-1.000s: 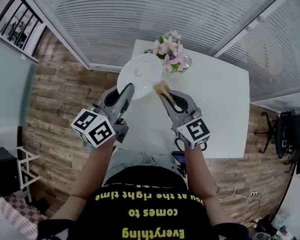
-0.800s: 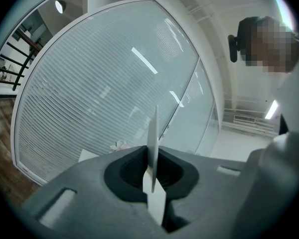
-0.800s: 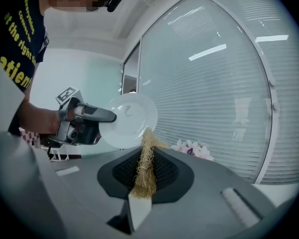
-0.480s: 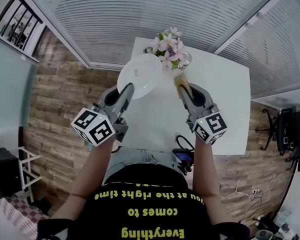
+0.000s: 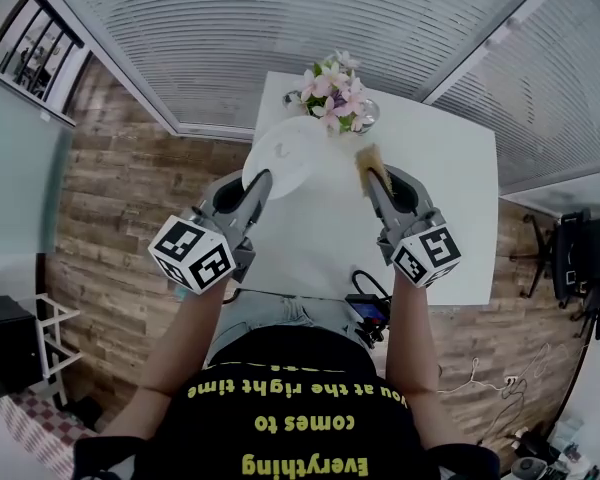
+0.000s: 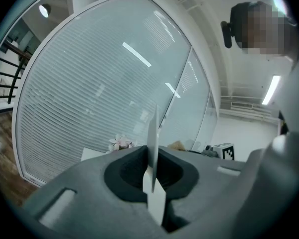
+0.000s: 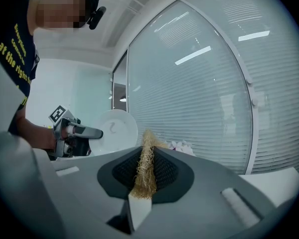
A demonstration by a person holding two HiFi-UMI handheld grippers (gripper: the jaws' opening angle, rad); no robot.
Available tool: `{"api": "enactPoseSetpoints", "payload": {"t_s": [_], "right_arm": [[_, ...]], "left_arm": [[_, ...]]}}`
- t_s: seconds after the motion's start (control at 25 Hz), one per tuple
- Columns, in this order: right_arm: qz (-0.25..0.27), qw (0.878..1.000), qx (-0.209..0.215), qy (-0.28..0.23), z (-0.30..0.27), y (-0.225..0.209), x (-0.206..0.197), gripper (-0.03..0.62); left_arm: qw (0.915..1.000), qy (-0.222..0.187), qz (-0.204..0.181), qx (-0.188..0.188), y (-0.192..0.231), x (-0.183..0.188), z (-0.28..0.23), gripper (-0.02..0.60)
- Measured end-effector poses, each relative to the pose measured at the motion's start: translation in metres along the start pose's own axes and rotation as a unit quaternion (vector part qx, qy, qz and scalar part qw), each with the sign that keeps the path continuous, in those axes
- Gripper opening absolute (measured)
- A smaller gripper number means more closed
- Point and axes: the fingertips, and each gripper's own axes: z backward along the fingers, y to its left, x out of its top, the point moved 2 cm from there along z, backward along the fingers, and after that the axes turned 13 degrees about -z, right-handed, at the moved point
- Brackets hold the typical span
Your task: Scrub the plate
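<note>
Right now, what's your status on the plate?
Left gripper shut on plate rim, plate upright. Right gripper shut on scrubber, clear of the plate. Flowers close behind the plate.

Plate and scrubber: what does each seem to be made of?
Plate: probably glazed white ceramic, though melamine is possible. Its face is smooth and evenly white, and the rim looks thin and hard edge-on in the left gripper view.
Scrubber: looks like loofah or a similar coarse plant fibre. It is tan and matte, with loose frayed strands sticking out.
</note>
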Motion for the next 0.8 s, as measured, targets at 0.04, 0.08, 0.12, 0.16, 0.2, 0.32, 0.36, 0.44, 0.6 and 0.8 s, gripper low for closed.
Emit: {"api": "enactPoseSetpoints", "payload": {"t_s": [0.04,0.08,0.12,0.16,0.2,0.32,0.36,0.44,0.6,0.8], "right_arm": [[0.0,1.0,0.002,0.0,0.001,0.001,0.001,0.043],[0.0,1.0,0.005,0.0,0.002,0.001,0.001,0.043],[0.001,1.0,0.009,0.0,0.002,0.002,0.002,0.043],[0.003,1.0,0.012,0.0,0.003,0.003,0.003,0.043],[0.003,1.0,0.015,0.0,0.004,0.003,0.005,0.043],[-0.006,1.0,0.022,-0.008,0.009,0.002,0.01,0.043],[-0.008,1.0,0.026,-0.009,0.011,0.003,0.012,0.043],[-0.008,0.999,0.035,-0.008,0.014,0.003,0.015,0.043],[-0.012,0.999,0.053,-0.003,0.016,0.002,0.023,0.043],[-0.014,0.997,0.082,0.005,0.015,0.008,0.037,0.043]], "left_arm": [[1.0,0.002,-0.005,-0.001,-0.002,-0.001,0.0,0.02],[1.0,0.003,-0.007,-0.001,-0.004,-0.001,0.001,0.02],[1.0,0.003,-0.007,0.0,-0.006,-0.001,0.001,0.02],[1.0,0.003,-0.007,0.002,-0.007,-0.001,0.001,0.02],[1.0,0.003,-0.006,0.005,-0.009,-0.001,0.002,0.02],[0.9998,0.005,-0.011,0.015,-0.015,-0.002,0.003,0.02],[0.9995,0.009,-0.022,0.018,-0.018,-0.003,0.003,0.02],[0.9979,0.022,-0.056,0.024,-0.027,-0.005,0.003,0.02],[0.9916,0.049,-0.116,0.03,-0.043,-0.009,0.001,0.02],[0.9797,0.079,-0.179,0.041,-0.053,-0.011,-0.002,0.019]]}}
